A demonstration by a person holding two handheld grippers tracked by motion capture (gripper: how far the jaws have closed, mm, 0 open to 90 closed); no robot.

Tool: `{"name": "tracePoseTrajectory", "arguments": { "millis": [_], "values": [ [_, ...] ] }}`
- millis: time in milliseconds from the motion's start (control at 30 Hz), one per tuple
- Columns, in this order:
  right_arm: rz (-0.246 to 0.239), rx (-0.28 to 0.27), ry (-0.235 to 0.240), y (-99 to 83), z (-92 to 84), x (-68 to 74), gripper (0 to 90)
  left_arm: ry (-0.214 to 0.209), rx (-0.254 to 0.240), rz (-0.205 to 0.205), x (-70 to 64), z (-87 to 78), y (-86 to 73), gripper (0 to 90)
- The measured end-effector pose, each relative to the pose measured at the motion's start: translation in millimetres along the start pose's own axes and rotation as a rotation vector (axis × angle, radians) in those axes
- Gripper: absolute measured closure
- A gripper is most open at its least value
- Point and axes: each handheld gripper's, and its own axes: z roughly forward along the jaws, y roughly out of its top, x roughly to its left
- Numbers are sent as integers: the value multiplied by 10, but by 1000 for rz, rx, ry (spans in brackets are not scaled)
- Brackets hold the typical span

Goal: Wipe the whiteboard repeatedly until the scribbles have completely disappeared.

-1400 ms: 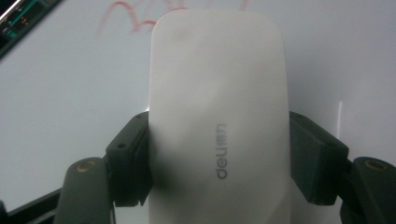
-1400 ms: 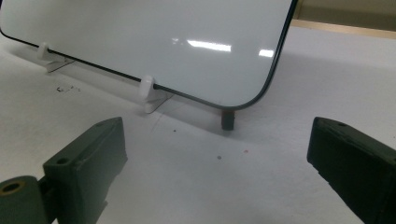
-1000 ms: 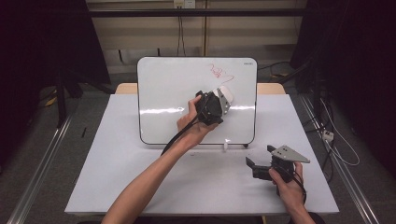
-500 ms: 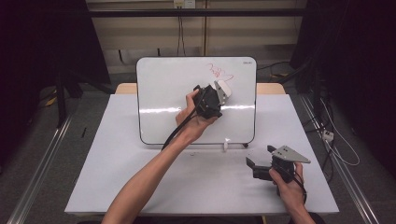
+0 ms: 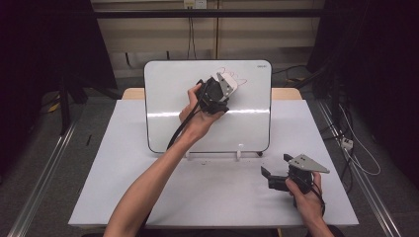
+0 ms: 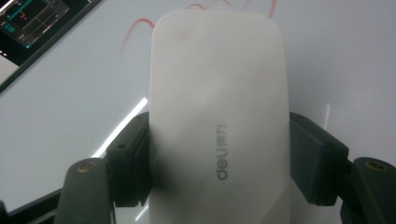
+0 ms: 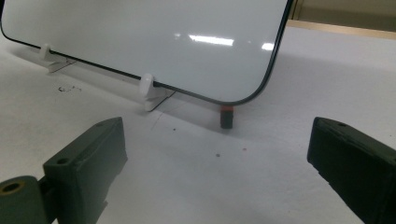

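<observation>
A white board [image 5: 247, 123] stands upright on the table [image 5: 123, 197], with red scribbles [image 5: 236, 75] near its top edge. My left gripper [image 5: 228, 85] is up at that spot, shut on a white eraser [image 6: 217, 116] that carries grey lettering. The eraser lies flat against the board [image 6: 70, 107], just below the red scribbles [image 6: 140, 28]. The black pads [image 6: 133, 158] press on both of its long sides. My right gripper [image 5: 276, 174] rests on the table at the front right, jaws open with nothing between them [image 7: 219, 172].
The board [image 7: 140, 32] sits in white clip feet [image 7: 148, 86]. A small black and red piece [image 7: 226, 116] stands under its lower right corner. A screen [image 6: 28, 18] glows beyond the board's edge. Dark curtains and cables surround the table.
My left hand has slid the eraser up and to the right across the board, onto the red scribbles. The right gripper has stayed put.
</observation>
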Motion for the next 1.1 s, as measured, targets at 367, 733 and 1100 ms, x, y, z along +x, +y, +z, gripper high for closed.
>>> {"name": "tracePoseTrajectory", "arguments": {
  "millis": [367,733,1100],
  "values": [
    [-1,-4,1,1,10,-1,47,22,13,-37,187,14,107,311],
    [1,-1,1,1,17,-2,47,51,28,-68,180,59,241,311],
    [-5,-8,8,4,15,-3,47,41,28,-33,41,131,328,311]
  ]
}}
